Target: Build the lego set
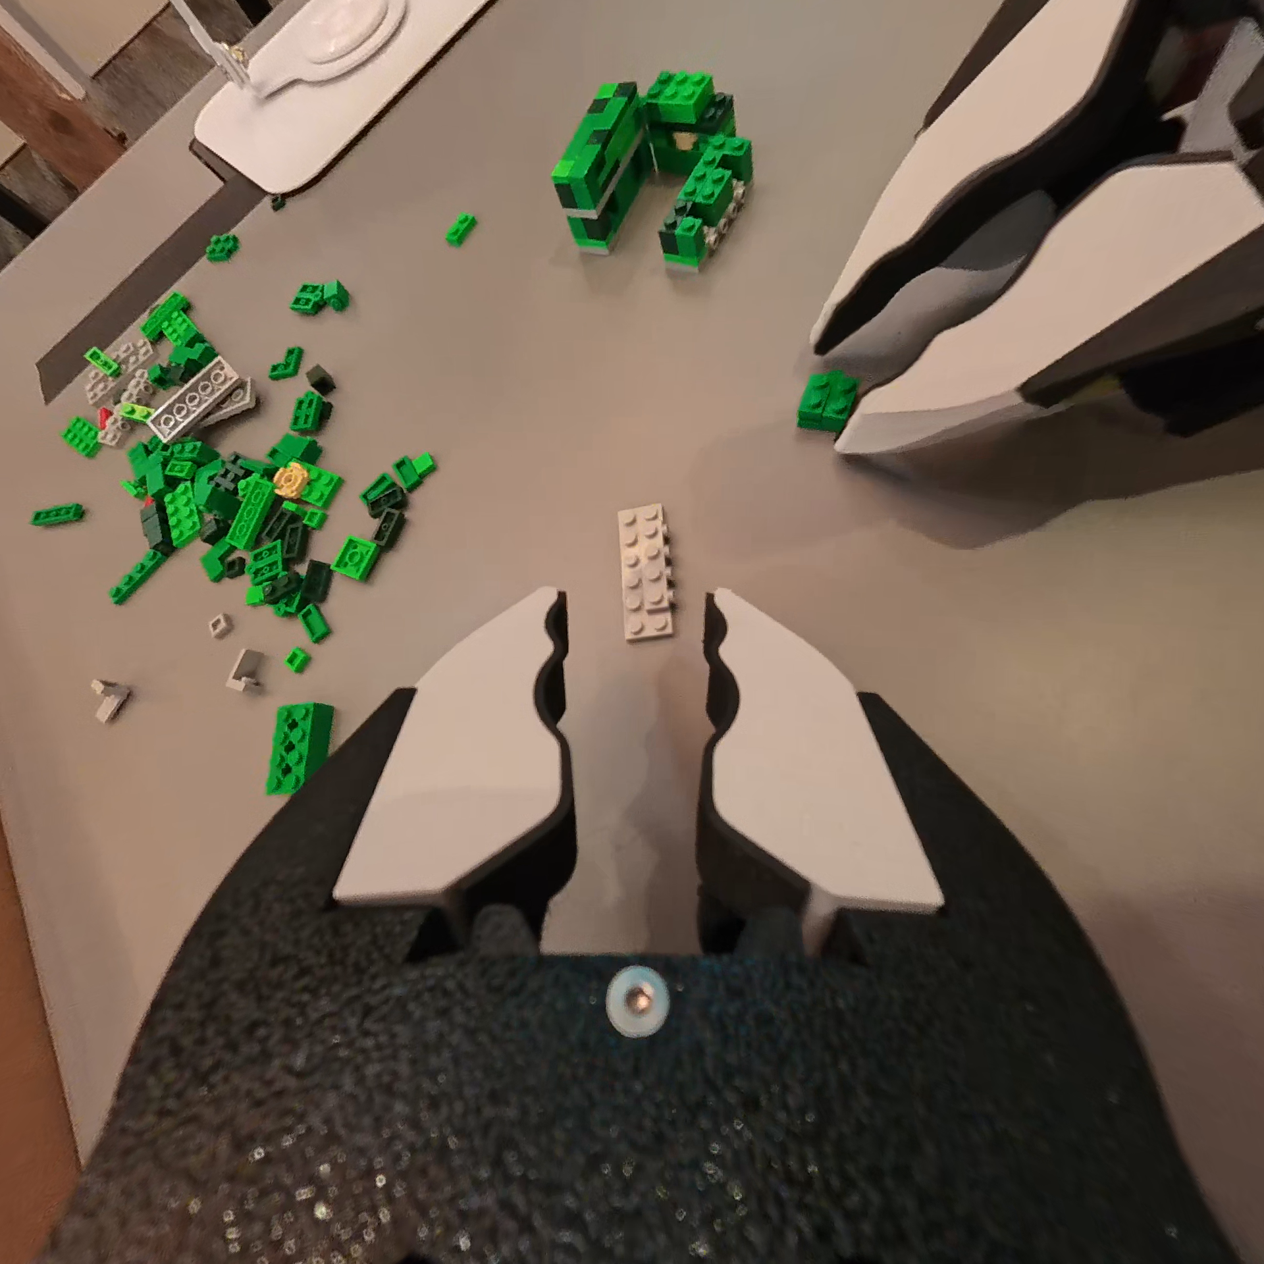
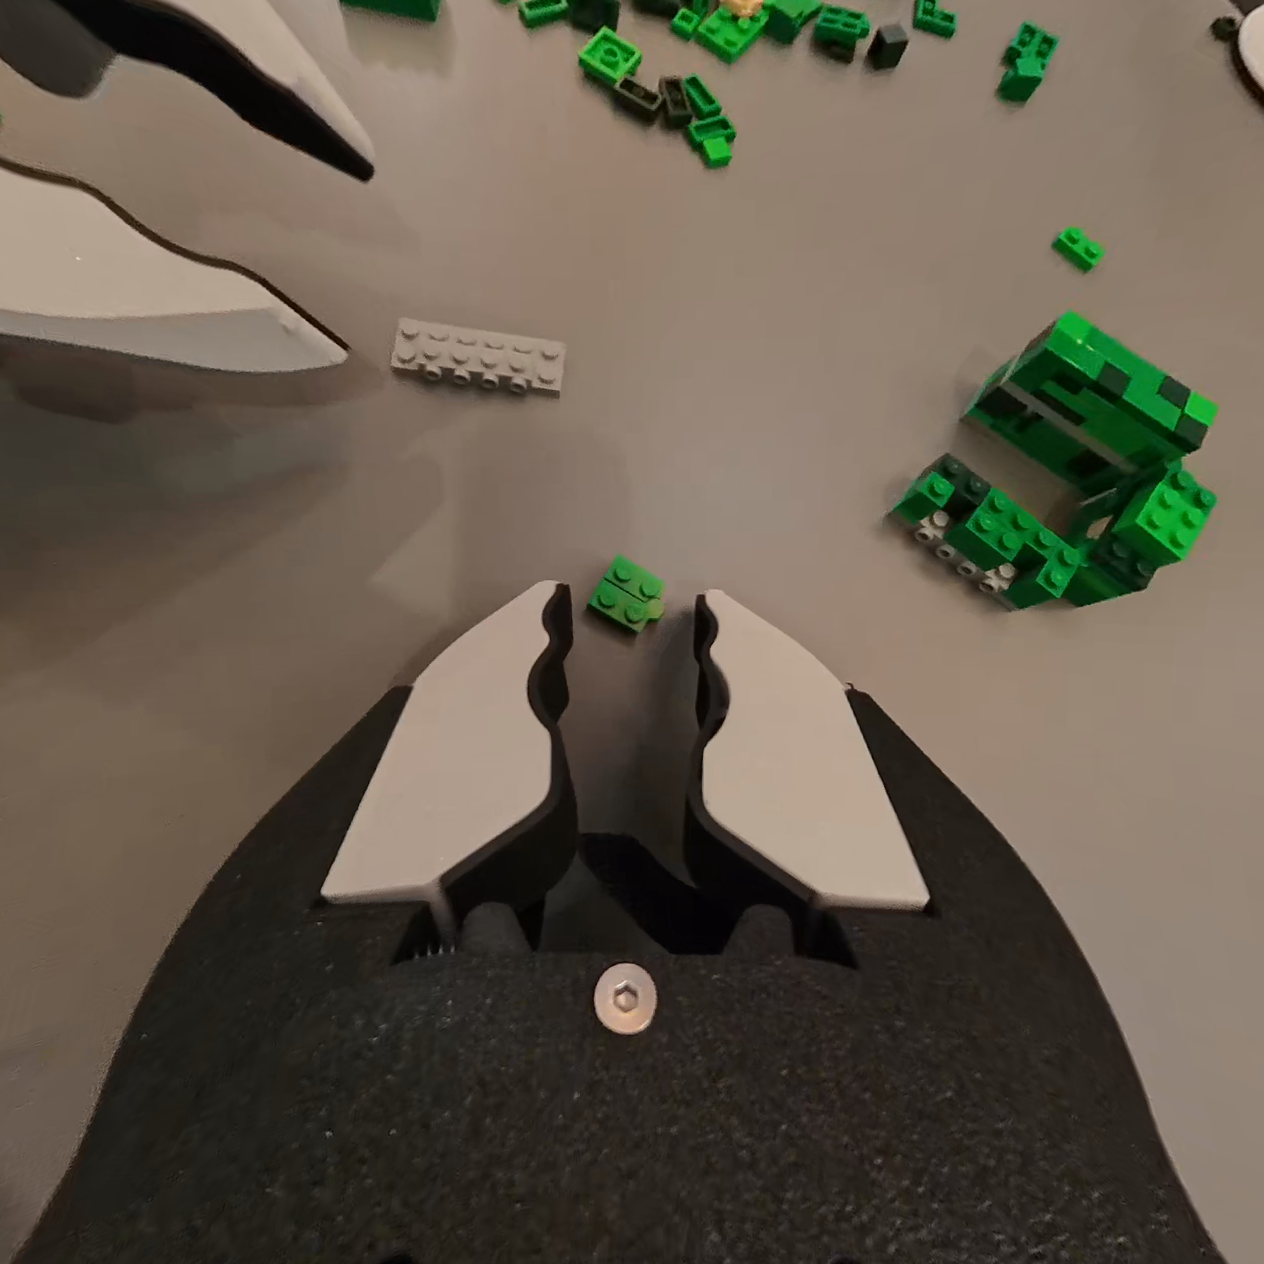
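A long grey plate [image 1: 646, 573] lies flat on the grey table just ahead of my left gripper [image 1: 636, 602], which is open and empty; the plate's near end sits between the fingertips. It also shows in the right wrist view [image 2: 479, 357]. A small green brick piece [image 2: 626, 594] lies just ahead of my open, empty right gripper [image 2: 633, 595]. In the left wrist view that piece [image 1: 826, 402] sits by the right gripper's tips [image 1: 831, 393]. The partly built green model [image 1: 653, 167] stands farther back, and it also shows at the right of the right wrist view [image 2: 1074, 465].
A pile of loose green and grey bricks [image 1: 219, 472] lies at the left, with a large green brick [image 1: 299, 747] nearer. A white board [image 1: 301, 123] sits at the table's far left corner. Loose bricks [image 2: 691, 89] line the top of the right wrist view. The large green brick [image 1: 299, 747] lies some 12 cm from my left tips, 20 cm from my right tips.
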A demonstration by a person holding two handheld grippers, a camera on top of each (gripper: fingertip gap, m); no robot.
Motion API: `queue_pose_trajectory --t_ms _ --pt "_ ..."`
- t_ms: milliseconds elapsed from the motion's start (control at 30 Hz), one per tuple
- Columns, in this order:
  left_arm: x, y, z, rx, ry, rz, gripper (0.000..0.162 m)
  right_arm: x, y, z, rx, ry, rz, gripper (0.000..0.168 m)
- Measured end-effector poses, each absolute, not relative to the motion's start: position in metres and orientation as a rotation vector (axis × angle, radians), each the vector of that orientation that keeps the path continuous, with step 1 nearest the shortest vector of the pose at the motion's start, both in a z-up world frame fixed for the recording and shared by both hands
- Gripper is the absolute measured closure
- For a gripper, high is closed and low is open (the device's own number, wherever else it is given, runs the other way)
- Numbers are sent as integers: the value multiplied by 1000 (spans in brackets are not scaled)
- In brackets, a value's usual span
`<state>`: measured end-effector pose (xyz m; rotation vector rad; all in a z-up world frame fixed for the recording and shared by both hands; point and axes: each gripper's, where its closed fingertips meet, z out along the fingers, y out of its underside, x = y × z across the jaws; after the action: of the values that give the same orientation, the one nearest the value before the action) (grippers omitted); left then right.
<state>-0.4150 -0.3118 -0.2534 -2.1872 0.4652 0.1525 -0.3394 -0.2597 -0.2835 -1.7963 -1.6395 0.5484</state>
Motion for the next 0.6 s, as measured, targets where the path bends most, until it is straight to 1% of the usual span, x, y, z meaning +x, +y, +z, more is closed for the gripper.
queue_pose_trajectory --t_ms 100,233,433,600 --pt "-415 -312 -254 -2176 467 150 127 -339 -257 -284 -1754 -1683 449 148" --pt "-415 -313 -260 -2199 480 126 131 -338 -254 -283 -1713 -1719 428 148" --pt "-416 -309 -275 -2285 449 33 130 -338 -245 -264 -1567 -1696 466 148" --pt "-422 -301 -281 -2349 500 153 132 -342 -245 -249 -1438 -1660 503 148"
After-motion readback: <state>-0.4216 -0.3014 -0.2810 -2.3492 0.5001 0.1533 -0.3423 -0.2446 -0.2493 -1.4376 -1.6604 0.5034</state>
